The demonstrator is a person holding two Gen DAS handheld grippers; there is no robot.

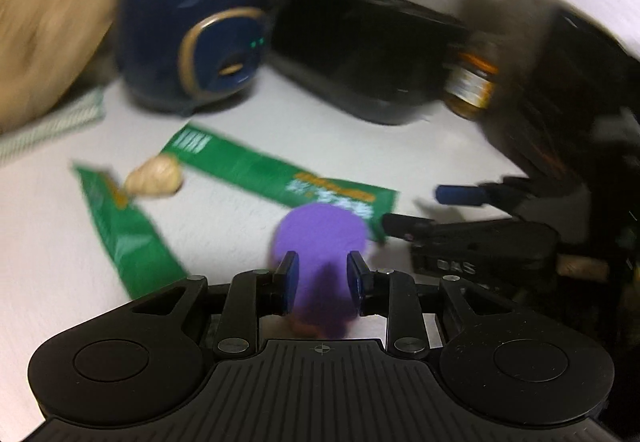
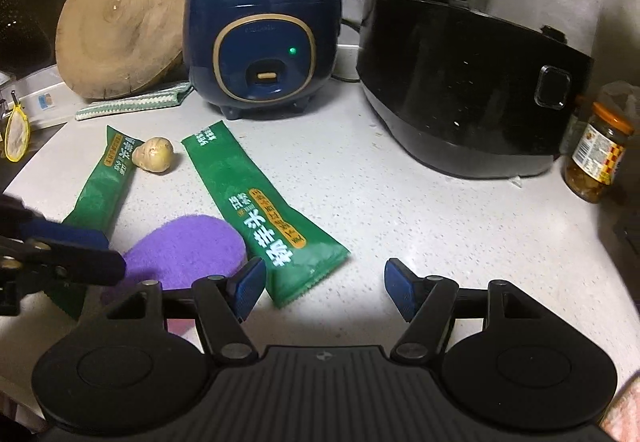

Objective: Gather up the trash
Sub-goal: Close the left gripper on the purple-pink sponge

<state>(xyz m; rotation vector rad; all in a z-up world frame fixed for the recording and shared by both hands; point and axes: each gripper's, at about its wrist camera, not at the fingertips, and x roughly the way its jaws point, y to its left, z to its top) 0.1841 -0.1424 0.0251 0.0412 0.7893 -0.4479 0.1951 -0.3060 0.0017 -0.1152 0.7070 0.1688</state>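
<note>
**Left tongs gripping the purple pad, two green wrappers waiting**

The left gripper [image 1: 322,284] is clenching a purple scouring pad [image 1: 320,230], its two blue pads pressing the pad's near edge from either side; from the right wrist view the same tongs [image 2: 100,254] are coming in from 9 o'clock with the pad [image 2: 188,250] sticking out toward the middle of the counter [image 2: 400,210]. The pad is looking soft, fuzzy and very light, so it is probably squashing and flopping in the grip instead of slipping.

The right gripper [image 2: 325,288] is standing wide open, holding nothing, hovering just at 5 o'clock of the near green wrapper [image 2: 260,210]. That long sachet is lying flat, its serrated end nearest the fingers. It is likely thin, glossy film, light and slippery, so pinching the crimped serrated end is looking like the safest hold.

The second green wrapper [image 2: 104,178] is lying at 10 o'clock of the first, with a small potato [image 2: 154,154] touching its upper end. The blue rice cooker [image 2: 260,50] and black rice cooker [image 2: 460,90] are standing at 12 and 1 o'clock, a jar [image 2: 600,158] at 3 o'clock.
</note>
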